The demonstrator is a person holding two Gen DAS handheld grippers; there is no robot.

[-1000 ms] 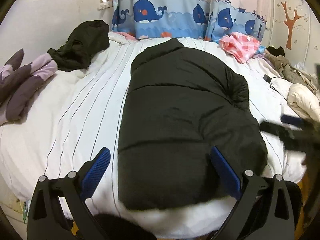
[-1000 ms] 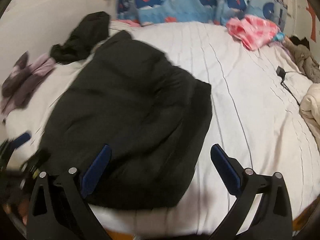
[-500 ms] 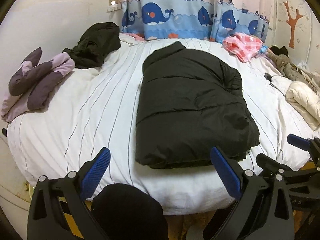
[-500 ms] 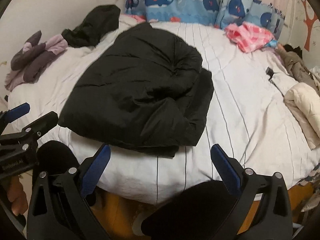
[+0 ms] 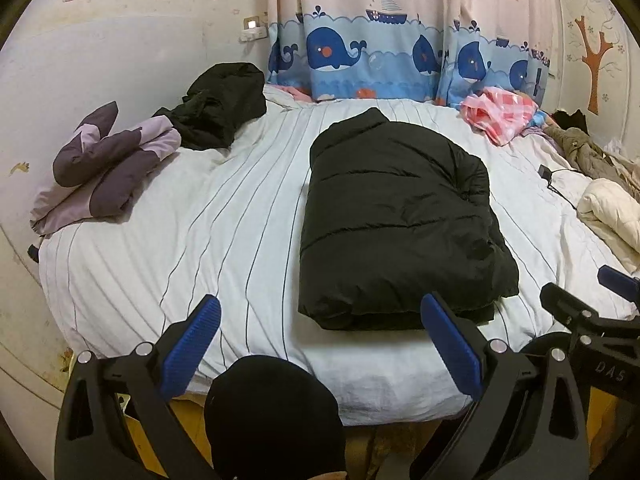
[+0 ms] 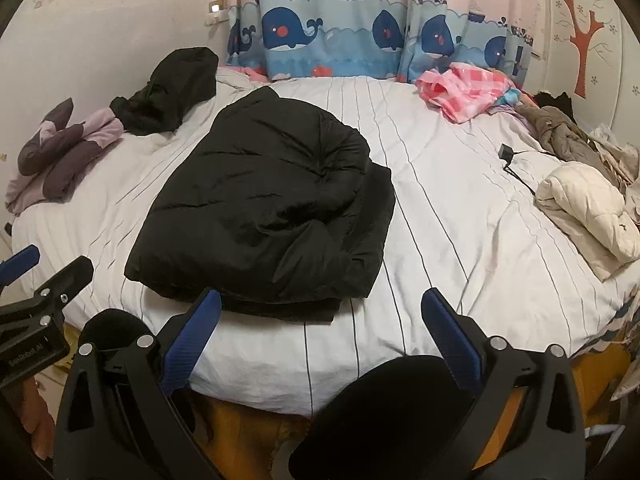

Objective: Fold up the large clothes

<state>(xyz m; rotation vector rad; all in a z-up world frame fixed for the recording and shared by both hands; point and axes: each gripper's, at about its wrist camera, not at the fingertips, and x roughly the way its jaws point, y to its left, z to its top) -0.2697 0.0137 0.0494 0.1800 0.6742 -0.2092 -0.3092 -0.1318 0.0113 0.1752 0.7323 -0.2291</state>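
At nine o'clock in the left wrist view, a purple-and-lilac padded garment point(image 5: 104, 168) lies heaped at the bed's edge, and just beyond it, toward ten o'clock, sits a crumpled black garment point(image 5: 218, 104). The left gripper point(image 5: 320, 344) has drawn back from the bed since a second ago: then its blue pads point(image 5: 192, 350) sat over the jacket's near hem, now they hang spread wide and empty off the mattress edge, at six o'clock. The black puffer jacket point(image 5: 396, 216) lies at the centre of the striped white bedsheet point(image 5: 224, 232), folded into a compact, roughly rectangular bundle with its collar pointing to twelve o'clock, toward the whale-print curtain point(image 5: 384, 52). It lies untouched and apart from both tools.

The right gripper point(image 6: 320, 336) has pulled away likewise. Its fingers stand parted with nothing between them, and in its view the jacket sits at about eleven o'clock, with an under-layer peeking out along the near edge. Farther right, a pink checked cloth point(image 6: 468, 88) rests at one o'clock, a black charger with its cord point(image 6: 508, 152) at two o'clock, and a cream quilted garment point(image 6: 588, 208) at three o'clock.

Both tools retreating with the bundle left flat suggests this jacket's fold is judged finished. The unfolded garments around the bed look like the remaining work.
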